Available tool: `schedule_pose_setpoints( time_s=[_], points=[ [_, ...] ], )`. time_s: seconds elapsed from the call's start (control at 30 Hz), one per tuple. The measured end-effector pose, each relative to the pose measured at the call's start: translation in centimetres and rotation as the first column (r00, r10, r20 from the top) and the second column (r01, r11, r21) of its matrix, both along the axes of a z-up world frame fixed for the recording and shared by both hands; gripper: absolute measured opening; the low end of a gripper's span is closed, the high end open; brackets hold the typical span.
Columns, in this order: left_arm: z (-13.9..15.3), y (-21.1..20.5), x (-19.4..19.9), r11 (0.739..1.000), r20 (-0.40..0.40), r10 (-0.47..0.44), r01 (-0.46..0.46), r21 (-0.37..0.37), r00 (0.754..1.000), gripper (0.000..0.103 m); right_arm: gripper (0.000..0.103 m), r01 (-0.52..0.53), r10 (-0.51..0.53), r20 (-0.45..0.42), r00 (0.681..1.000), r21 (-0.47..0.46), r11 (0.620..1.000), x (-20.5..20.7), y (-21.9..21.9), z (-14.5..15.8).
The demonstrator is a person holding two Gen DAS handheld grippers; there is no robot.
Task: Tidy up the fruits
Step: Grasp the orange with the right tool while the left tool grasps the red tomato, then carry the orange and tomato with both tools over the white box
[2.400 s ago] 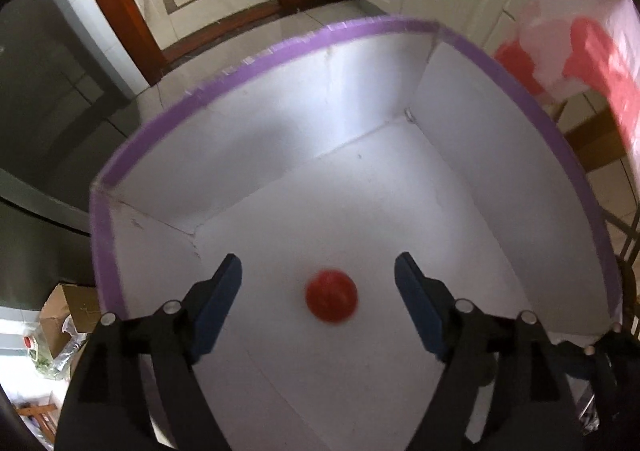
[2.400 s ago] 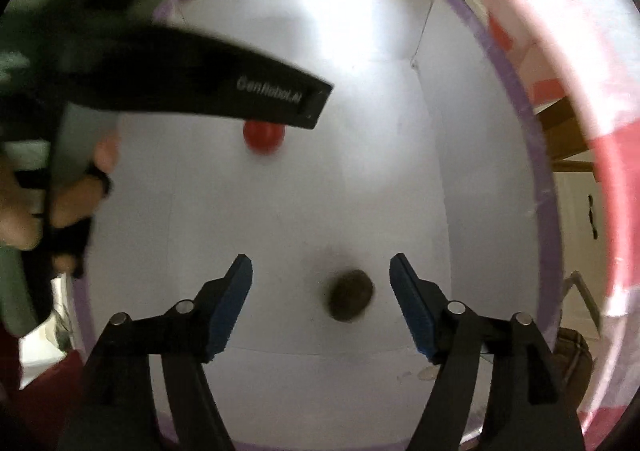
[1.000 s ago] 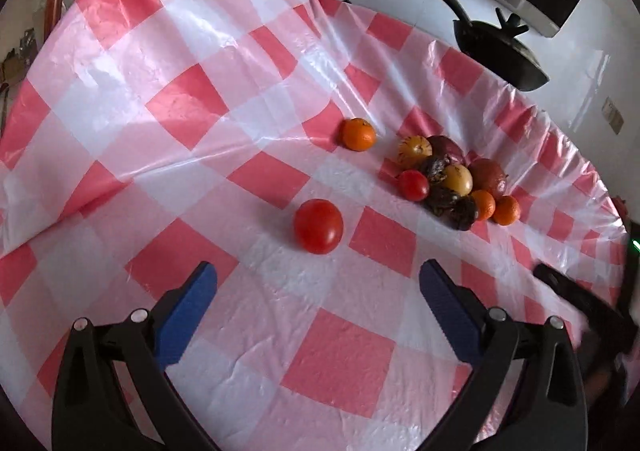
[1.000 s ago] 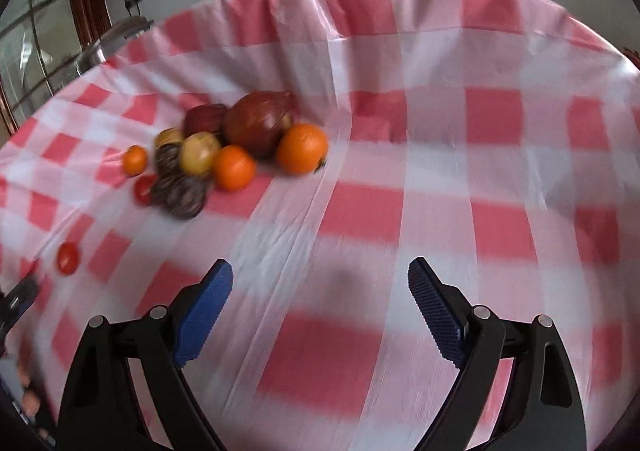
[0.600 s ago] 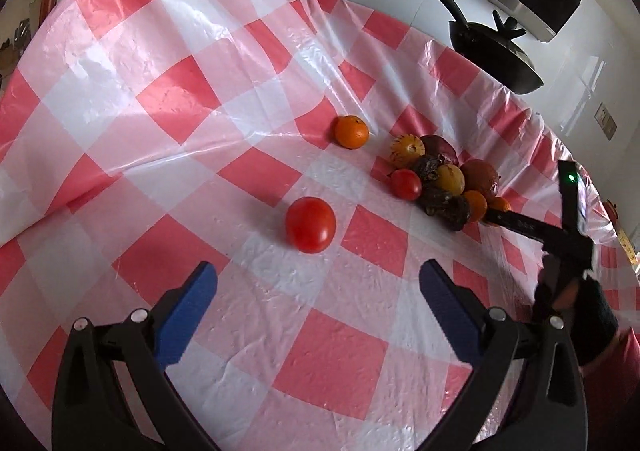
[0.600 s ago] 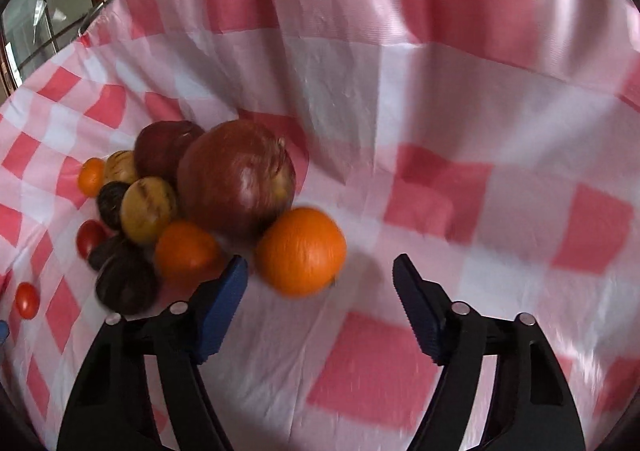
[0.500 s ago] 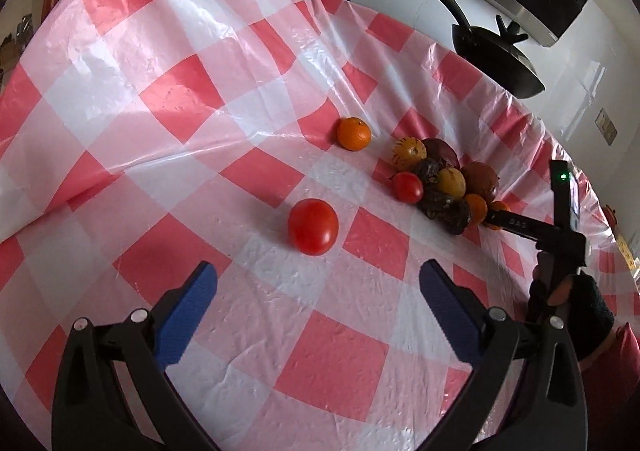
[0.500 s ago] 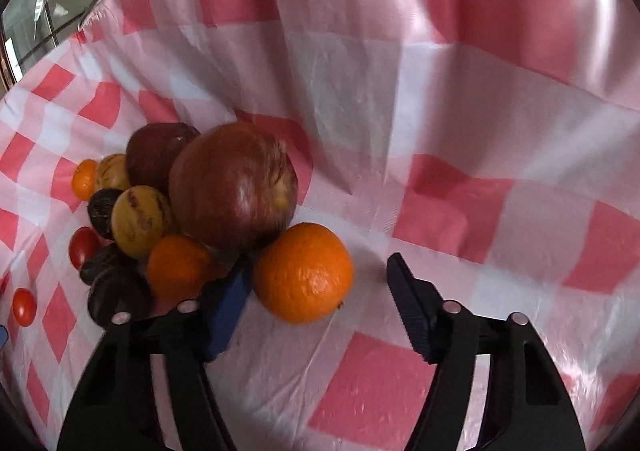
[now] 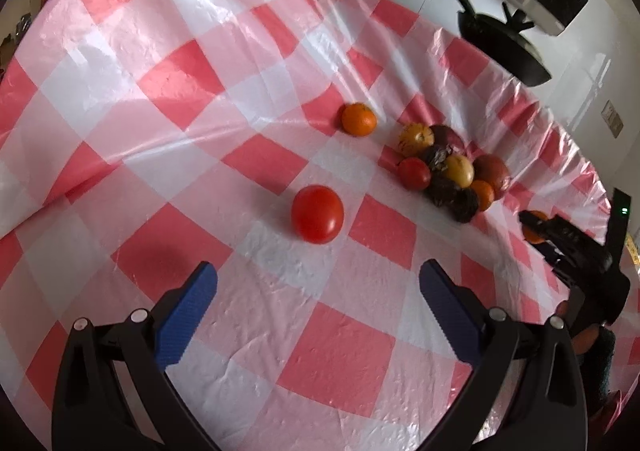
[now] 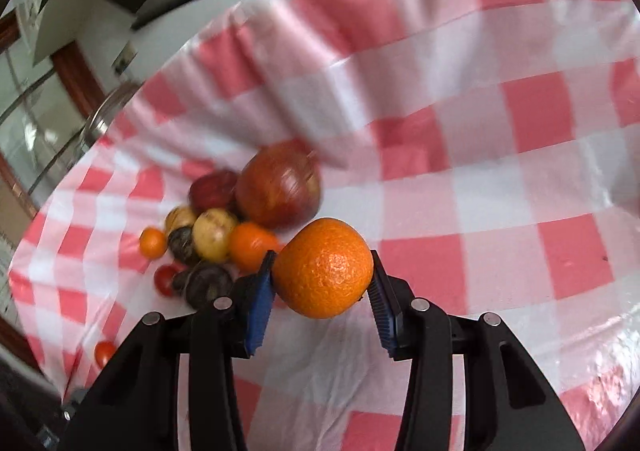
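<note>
Left gripper (image 9: 318,283): jaws wide open, nothing between them, hovering over the checked tablecloth (image 9: 168,75) near the counter's near edge. A red tomato (image 9: 317,213) sits alone on the cloth just ahead of the blue pads (image 9: 186,309), not touching them. Further back, toward the far edge, a lone small orange (image 9: 359,119). Right of it, the fruit pile (image 9: 448,171): yellow, dark, red and orange pieces bunched in contact with each other. Black pan (image 9: 502,45) beyond the counter's far edge.

Right gripper (image 10: 322,277): jaws clamped on a large orange (image 10: 323,268), one pad on each side. In the left wrist view this gripper sits at the counter's right edge with the orange between its tips, clear of the pile. Right wrist view: pile is behind and left of the held orange, with a big reddish fruit (image 10: 279,185) at the back and a smaller orange (image 10: 251,245) just beside the left pad. Background is motion-blurred, so contact between them is unclear.
</note>
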State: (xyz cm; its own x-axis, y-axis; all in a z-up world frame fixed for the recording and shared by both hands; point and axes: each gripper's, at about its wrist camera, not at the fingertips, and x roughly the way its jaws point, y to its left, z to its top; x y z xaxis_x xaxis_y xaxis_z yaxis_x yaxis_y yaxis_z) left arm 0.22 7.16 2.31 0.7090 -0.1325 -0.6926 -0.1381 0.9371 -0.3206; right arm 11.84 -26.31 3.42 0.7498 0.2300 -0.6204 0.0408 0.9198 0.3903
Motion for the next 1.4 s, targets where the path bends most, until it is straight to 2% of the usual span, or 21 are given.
schedule_pose_setpoints(
  time_s=[0.17, 0.37, 0.5, 0.57, 0.63, 0.7, 0.73, 0.83, 1.0, 1.23, 1.4],
  points=[
    [-0.5, 0.3, 0.8, 1.000, -0.046, 0.030, -0.029, 0.006, 0.999, 0.101, 0.044, 0.060, -0.061, 0.010, 0.998, 0.090, 0.994, -0.5, -1.9, -0.5],
    [-0.4, -1.0, 3.5, 0.995, -0.080, 0.025, -0.017, 0.101, 0.997, 0.100, 0.044, 0.047, -0.048, 0.015, 0.999, 0.079, 0.996, -0.8, -1.7, 0.0],
    [-0.5, -1.6, 6.1, 0.986, -0.097, 0.050, -0.034, 0.161, 0.994, 0.081, 0.044, 0.039, -0.040, 0.014, 0.999, 0.079, 0.996, -0.9, -1.6, 0.0],
    [-0.6, -2.2, 7.0, 0.979, -0.102, 0.049, -0.027, 0.203, 0.994, 0.067, 0.044, 0.037, -0.038, 0.012, 0.999, 0.080, 0.996, -0.8, -1.5, -0.1],
    [-0.6, -2.7, 7.1, 0.973, -0.106, 0.042, -0.016, 0.231, 0.994, 0.046, 0.044, 0.034, -0.035, 0.014, 0.999, 0.076, 0.997, -0.8, -1.4, -0.1],
    [-0.5, -2.5, 6.8, 0.976, -0.100, 0.032, -0.009, 0.217, 0.994, 0.035, 0.044, 0.031, -0.032, 0.014, 0.999, 0.073, 0.997, -0.8, -1.2, -0.1],
    [-0.6, -2.2, 6.6, 0.980, -0.095, 0.030, -0.011, 0.197, 0.995, 0.034, 0.044, 0.029, -0.030, 0.014, 0.999, 0.072, 0.997, -0.8, -1.2, -0.1],
    [-0.6, -1.7, 6.2, 0.988, -0.082, 0.023, -0.010, 0.154, 0.996, 0.033, 0.044, 0.030, -0.031, 0.015, 0.999, 0.068, 0.997, -0.8, -1.2, -0.1],
    [-0.7, -1.7, 6.0, 0.991, -0.076, 0.009, 0.001, 0.133, 0.997, 0.033, 0.044, 0.031, -0.032, 0.022, 0.999, 0.063, 0.998, -0.9, -1.1, 0.0],
    [-0.7, -1.8, 6.3, 0.992, -0.065, 0.009, -0.001, 0.124, 0.998, 0.033, 0.044, 0.045, -0.048, 0.037, 0.998, 0.085, 0.995, -0.8, -1.6, 0.0],
    [-0.2, -1.5, 4.6, 0.992, -0.040, 0.043, -0.037, 0.124, 0.998, 0.033, 0.044, 0.054, -0.059, 0.049, 0.997, 0.094, 0.994, -1.1, -1.8, 0.1]
  ],
)
